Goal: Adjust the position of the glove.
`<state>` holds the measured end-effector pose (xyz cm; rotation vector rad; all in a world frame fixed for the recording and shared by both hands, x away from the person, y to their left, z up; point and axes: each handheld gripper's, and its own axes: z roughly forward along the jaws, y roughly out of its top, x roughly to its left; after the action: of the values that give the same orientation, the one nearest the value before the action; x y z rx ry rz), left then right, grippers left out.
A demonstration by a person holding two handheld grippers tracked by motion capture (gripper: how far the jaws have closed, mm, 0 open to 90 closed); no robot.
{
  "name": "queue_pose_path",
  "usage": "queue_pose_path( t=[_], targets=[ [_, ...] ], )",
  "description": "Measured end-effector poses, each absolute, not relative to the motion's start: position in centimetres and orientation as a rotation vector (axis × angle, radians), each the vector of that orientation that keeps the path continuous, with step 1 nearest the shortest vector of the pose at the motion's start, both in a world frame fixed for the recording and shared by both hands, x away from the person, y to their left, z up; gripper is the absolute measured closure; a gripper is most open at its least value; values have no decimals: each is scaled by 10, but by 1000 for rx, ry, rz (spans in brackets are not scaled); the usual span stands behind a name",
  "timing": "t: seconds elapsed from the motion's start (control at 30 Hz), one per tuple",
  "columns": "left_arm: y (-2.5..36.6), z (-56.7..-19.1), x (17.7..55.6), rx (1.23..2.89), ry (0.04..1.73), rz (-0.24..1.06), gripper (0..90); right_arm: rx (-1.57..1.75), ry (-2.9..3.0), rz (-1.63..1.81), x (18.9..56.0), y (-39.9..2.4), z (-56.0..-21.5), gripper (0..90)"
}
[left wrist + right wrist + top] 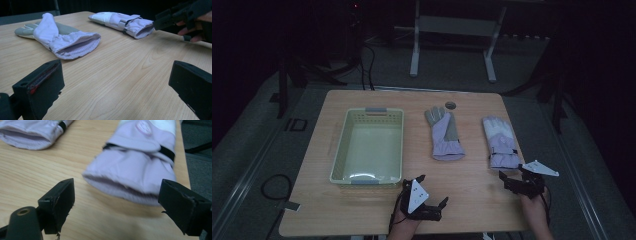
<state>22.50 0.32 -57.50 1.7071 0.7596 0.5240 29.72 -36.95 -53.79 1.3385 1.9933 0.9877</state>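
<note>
Nearest, at the bottom centre of the high view: left gripper [432,192], jaws spread wide with nothing between them, held by a hand [404,225] coming in from the lower edge, over bare wood of the table [472,195]. Same spread seen in the left gripper view, one black jaw at lower left, the other at lower right, only tabletop between. At lower right of the high view: right gripper [508,181], jaws likewise apart and gripping nothing, its tips just short of the cuff of the right-hand glove [500,141]. In the right gripper view, jaws at lower left and lower right, the open cuff of that glove [135,170] lying between and just beyond them, not touched by either pad; black strap across its wrist, round patch on its back. Farther up, mid-frame in the high view: the second glove [444,134], lilac with a grey palm, flat on the table, cuff toward the bottom edge, well apart from the first; in the left gripper view at upper left [57,35], cuff open toward the camera. Left of centre: pale green basket [341,145], sitting flat, beside the second glove but apart from it. Farthest, near the table's upper edge just above the second glove: small round grey disc [450,105], kind not clear.
</note>
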Motion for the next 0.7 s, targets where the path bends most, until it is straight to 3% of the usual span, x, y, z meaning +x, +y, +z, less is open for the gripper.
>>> queue_pose_path(
  t=[0.7],
  targets=[
    [3, -575, 224, 1711, 744, 525, 2, 1245, 1974, 973, 345, -344, -453, 111]
  ],
)
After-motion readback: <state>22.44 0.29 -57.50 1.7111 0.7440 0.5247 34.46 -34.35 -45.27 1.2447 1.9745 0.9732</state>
